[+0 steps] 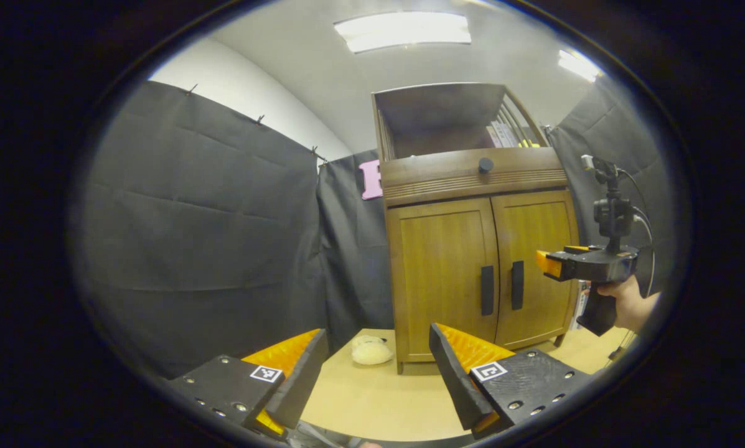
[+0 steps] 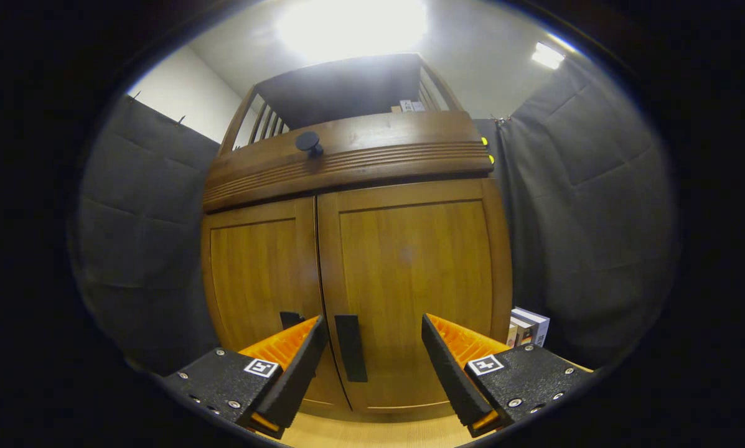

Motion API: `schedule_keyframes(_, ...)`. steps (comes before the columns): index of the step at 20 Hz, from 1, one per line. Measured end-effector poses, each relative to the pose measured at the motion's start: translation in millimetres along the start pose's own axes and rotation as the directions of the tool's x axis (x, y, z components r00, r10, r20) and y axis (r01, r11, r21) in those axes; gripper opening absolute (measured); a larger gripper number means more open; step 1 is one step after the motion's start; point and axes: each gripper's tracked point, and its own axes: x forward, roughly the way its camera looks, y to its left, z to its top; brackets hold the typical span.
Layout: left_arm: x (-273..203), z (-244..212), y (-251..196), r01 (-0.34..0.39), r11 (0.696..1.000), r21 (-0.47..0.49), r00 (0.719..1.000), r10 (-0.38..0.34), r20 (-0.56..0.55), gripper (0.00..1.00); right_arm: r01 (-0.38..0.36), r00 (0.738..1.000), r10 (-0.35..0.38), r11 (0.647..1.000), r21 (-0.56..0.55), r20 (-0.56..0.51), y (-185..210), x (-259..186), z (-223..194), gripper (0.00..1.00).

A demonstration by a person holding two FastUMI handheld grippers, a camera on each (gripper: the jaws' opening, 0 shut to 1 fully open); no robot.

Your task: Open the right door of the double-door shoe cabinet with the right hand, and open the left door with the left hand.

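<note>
A: Quickly, counts? One cabinet, two doors, two handles, one knob.

B: Agreed. Left door and right door both closed, flat wooden panels with raised frames. Left handle and right handle are dark upright bars, just beside the centre seam. Knob is round and dark, on the ribbed band above the doors.

A: Where does it stand?

B: On a pale wood floor, against the black cloth wall, on short legs.

A: Containers?

B: Open shelf on top of the cabinet, slatted at the sides; some small items sit at its right end, too small to tell. Cabinet interior is hidden.

A: Grippers?

B: Two. Left gripper has its fingers spread wide with nothing between them, well back from the cabinet. Right gripper is also spread wide and grasping nothing; in the right gripper view the right handle sits between its fingers, apart from both, and the left handle peeks out behind its left finger.

A: Seen from the left gripper view?

B: Right gripper is at the cabinet's right edge, level with the handles, held by a hand on a dark grip.

A: Extras?

B: One pale rounded lump on the floor at the cabinet's left front corner. A few boxes upright by its right side.
</note>
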Motion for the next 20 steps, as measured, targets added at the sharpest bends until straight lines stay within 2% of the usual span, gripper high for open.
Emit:
schedule_keyframes(4, -4, 2, 4, -0.043, 0.999, 0.029, 0.999, 0.044, -0.010, 0.99, -0.026, 0.998, 0.027, 1.000, 0.018, -0.061, 7, 27, -35, 0.91)
schedule_keyframes(5, -5, 2, 4, -0.051, 0.998, 0.032, 0.999, 0.051, -0.013, 0.99, -0.028, 0.997, 0.029, 0.999, 0.017, -0.072, 8, 33, -43, 0.93)
schedule_keyframes(8, -6, 1, 6, -0.069, 0.997, 0.037, 0.997, 0.070, -0.023, 0.99, -0.022, 0.995, 0.025, 0.999, 0.026, -0.100, 17, 48, -52, 0.89)
schedule_keyframes(12, -8, 1, 7, -0.084, 0.996, 0.039, 0.996, 0.086, -0.035, 0.99, -0.027, 0.991, 0.029, 0.999, 0.017, -0.129, 21, 72, -63, 0.78)
schedule_keyframes(13, -9, 1, 7, -0.089, 0.995, 0.041, 0.995, 0.090, -0.037, 0.99, -0.026, 0.990, 0.026, 1.000, 0.008, -0.139, 21, 75, -69, 0.73)
schedule_keyframes(14, -9, 1, 8, -0.092, 0.995, 0.041, 0.995, 0.094, -0.040, 0.99, -0.033, 0.989, 0.033, 0.999, 0.004, -0.147, 21, 80, -75, 0.73)
schedule_keyframes(16, -11, 2, 9, -0.102, 0.994, 0.043, 0.994, 0.103, -0.042, 0.99, -0.033, 0.987, 0.030, 0.999, -0.011, -0.159, 19, 87, -83, 0.64)
schedule_keyframes(17, -11, 2, 9, -0.110, 0.993, 0.044, 0.993, 0.111, -0.040, 0.99, -0.034, 0.987, 0.031, 0.999, -0.020, -0.160, 18, 90, -85, 0.55)
schedule_keyframes(20, -15, 4, 10, -0.119, 0.992, 0.043, 0.992, 0.121, -0.045, 0.99, -0.040, 0.981, 0.038, 0.999, -0.010, -0.189, 24, 92, -95, 0.46)
